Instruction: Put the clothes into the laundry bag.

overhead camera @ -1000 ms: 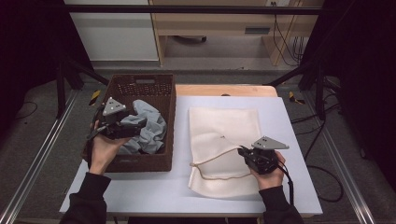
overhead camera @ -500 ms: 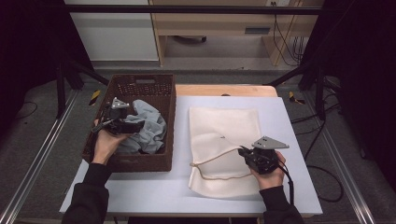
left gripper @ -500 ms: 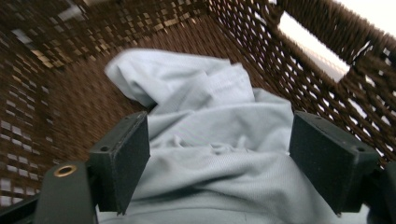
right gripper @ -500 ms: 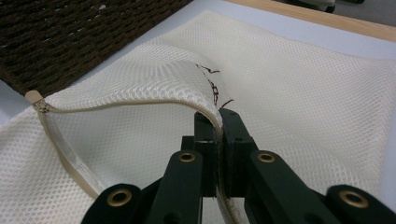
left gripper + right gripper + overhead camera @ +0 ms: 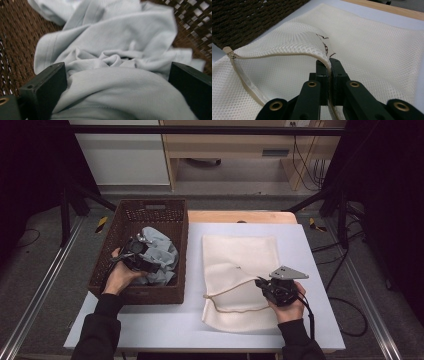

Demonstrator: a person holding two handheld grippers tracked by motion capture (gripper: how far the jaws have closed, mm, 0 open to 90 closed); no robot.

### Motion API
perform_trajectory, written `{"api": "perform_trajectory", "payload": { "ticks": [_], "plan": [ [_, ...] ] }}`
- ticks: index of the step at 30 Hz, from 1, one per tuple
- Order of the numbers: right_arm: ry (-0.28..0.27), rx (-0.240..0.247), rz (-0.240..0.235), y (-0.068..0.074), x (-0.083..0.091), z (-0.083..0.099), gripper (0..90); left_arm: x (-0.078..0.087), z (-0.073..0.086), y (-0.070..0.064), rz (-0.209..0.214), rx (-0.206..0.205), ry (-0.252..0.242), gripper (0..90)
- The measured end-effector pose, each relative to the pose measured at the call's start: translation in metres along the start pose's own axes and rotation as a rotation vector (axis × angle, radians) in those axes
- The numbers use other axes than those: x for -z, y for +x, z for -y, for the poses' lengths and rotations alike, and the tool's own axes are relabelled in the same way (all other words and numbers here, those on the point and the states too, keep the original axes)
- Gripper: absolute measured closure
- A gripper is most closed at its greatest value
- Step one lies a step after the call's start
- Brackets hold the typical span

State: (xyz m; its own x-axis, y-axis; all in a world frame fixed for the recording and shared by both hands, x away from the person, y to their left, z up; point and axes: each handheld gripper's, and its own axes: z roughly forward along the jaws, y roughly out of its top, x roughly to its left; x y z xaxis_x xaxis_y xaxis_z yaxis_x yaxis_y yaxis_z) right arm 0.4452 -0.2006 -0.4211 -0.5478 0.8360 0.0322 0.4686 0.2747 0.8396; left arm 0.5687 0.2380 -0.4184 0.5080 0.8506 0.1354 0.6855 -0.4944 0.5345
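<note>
The right claw (image 5: pixel 329 65) is pinching the zipper edge of the cream mesh bag (image 5: pixel 240 255), jaws pressed tight together on the hem and lifting it so the mouth is gaping a bit. The zipper tape (image 5: pixel 242 75) is curving off toward the bag's near-left corner. The bag is lying flat on the white counter (image 5: pixel 310 245), long axis running away from the person, opening along its near-left part. There's some dark stitched marking on the mesh just past the jaws, but it's too small to read. Plenty of bare counter is showing to the right of the bag and along the near edge.

The left claw (image 5: pixel 117 82) is sitting down in the brown wicker basket (image 5: pixel 150 210), jaws spread wide with the crumpled light grey garment (image 5: pixel 112 42) bulging up between them. The garment is bunched in the middle of the basket, with the woven walls close on both sides, so room is pretty tight in there. The basket is standing just left of the bag, at the counter's left edge.
</note>
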Motion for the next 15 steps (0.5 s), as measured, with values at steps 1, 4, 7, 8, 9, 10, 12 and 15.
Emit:
{"api": "perform_trajectory", "payload": {
  "ticks": [1, 4, 7, 8, 9, 10, 12, 15],
  "plan": [
    [0.000, 0.000, 0.000, 0.000, 0.000, 0.000, 86.5, -0.002, 0.000, 0.000, 0.000, -0.001, 0.012, 1.4],
    [0.001, 0.001, -0.002, -0.001, 0.000, 0.000, 86.3, -0.005, 0.000, 0.001, 0.007, 0.008, 0.033, 1.7],
    [0.004, -0.004, -0.003, -0.001, 0.000, 0.000, 86.3, -0.008, 0.001, 0.000, 0.018, 0.000, 0.065, 2.2],
    [0.004, -0.005, -0.003, -0.001, 0.000, 0.000, 86.3, -0.010, 0.001, 0.000, 0.018, 0.005, 0.079, 2.3],
    [0.006, -0.009, -0.003, 0.000, 0.000, 0.000, 86.2, -0.011, 0.001, 0.000, 0.023, 0.009, 0.093, 2.8],
    [0.005, -0.007, -0.004, 0.000, 0.000, 0.000, 86.2, -0.013, 0.002, 0.000, 0.022, 0.004, 0.106, 2.8],
    [0.008, -0.007, -0.004, -0.001, 0.000, 0.000, 86.2, -0.016, 0.002, -0.001, 0.021, -0.001, 0.141, 3.2],
    [0.012, -0.007, -0.004, -0.001, 0.000, 0.000, 86.1, -0.020, 0.003, -0.002, 0.024, -0.014, 0.175, 4.9]
  ]
}}
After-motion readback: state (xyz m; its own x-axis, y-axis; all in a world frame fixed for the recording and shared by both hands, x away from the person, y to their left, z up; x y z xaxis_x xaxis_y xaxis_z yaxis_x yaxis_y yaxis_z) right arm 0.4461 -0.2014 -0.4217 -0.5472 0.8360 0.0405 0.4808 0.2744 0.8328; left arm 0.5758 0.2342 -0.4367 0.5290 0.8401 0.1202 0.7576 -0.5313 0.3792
